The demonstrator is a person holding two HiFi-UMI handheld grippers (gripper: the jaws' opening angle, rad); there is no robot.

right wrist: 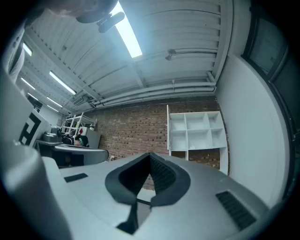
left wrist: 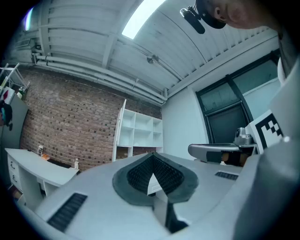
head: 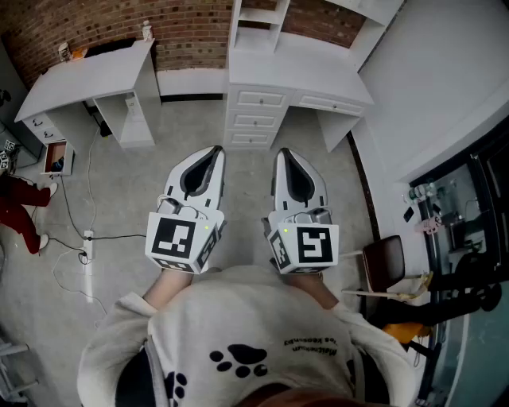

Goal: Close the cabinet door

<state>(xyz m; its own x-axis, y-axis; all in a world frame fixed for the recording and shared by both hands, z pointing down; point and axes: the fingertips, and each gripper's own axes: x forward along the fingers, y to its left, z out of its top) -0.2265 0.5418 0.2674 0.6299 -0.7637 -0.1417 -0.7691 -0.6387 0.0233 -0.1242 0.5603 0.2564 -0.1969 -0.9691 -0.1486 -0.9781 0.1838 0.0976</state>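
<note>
Two sets shut and empty: left tongs [head: 215,150], right tongs [head: 284,152].
Ahead on grey floor [head: 183,131]: boxy white drawer unit [head: 256,119], flat white bench [head: 87,75] left of it, rough brick wall [head: 95,24] behind.

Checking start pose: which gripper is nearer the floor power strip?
Left. The left gripper hangs right of the power strip; the right gripper is farther right, beyond it.

No legible txt; small print on sweatshirt [head: 312,342] is upside-down, too blurry to read.
</note>
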